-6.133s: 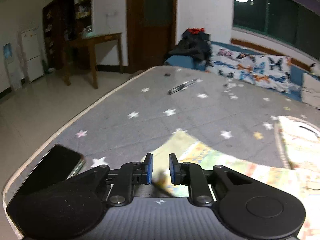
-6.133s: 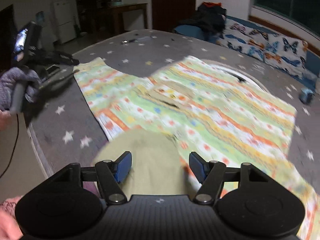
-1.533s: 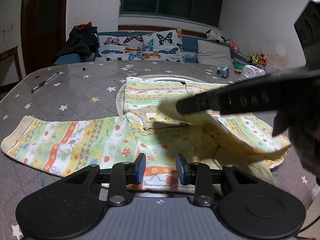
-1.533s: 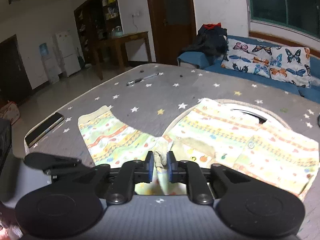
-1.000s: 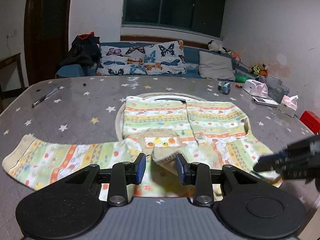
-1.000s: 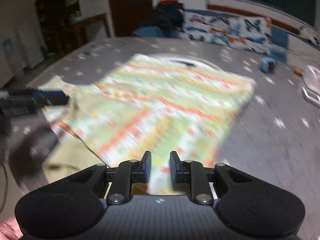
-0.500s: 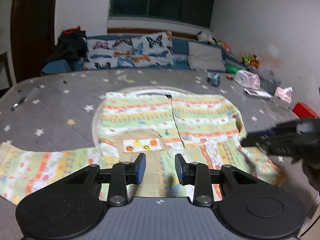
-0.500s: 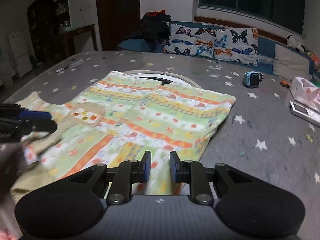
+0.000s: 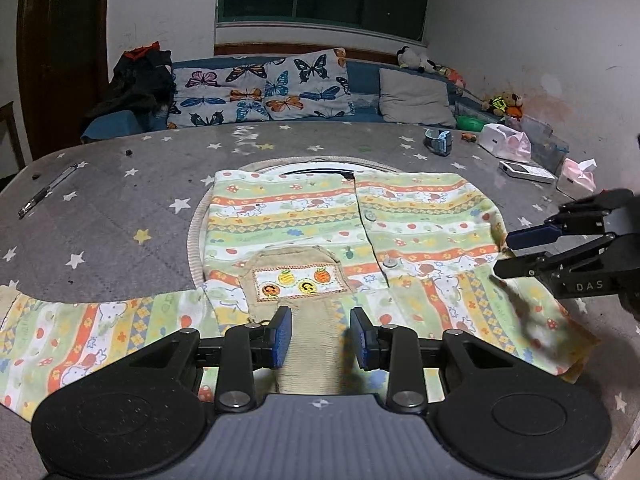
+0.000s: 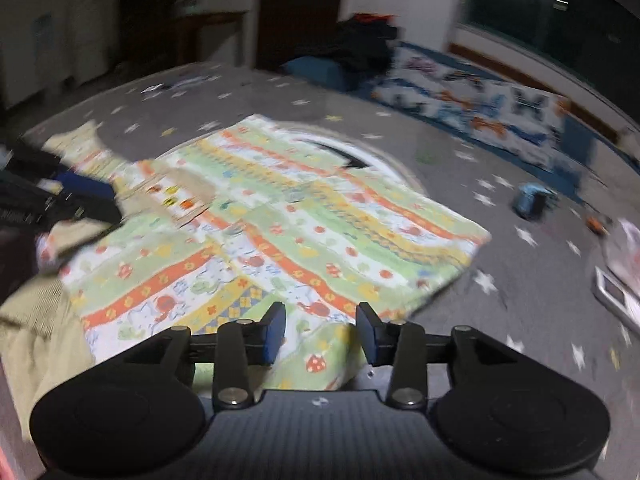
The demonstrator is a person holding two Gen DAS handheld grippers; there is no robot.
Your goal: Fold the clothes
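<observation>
**Garment laid out, both tools released: fold in progress**

Surface: a grey star-printed table cover (image 9: 120, 216) in a dim room, with a butterfly-print cushion (image 9: 260, 92) on the sofa behind. A pen (image 9: 46, 190) lies at the far left, well apart from the work; a tissue pack (image 9: 502, 142) and a small blue watch (image 9: 438, 140) sit at the far right.

Item under task: a child's striped cardigan (image 9: 320, 216) lies front-up in the middle of the table, buttons closed, 1 sleeve (image 9: 80, 332) stretched out to the left. A tan pocket (image 9: 298, 276) with fruit embroidery faces the left camera.

Left hand-held gripper (image 9: 320, 338): released, jaws apart, poised over the tan hem rib at the near edge and holding nothing.

Right hand-held gripper (image 10: 320, 332): also released, jaws apart over the garment's right-hand edge, where cloth bunches between them; that view is motion-blurred, so contact cannot be confirmed.

Assessment: the spread, flat placement suits folding; the extended sleeve appears to be the outstanding step.
</observation>
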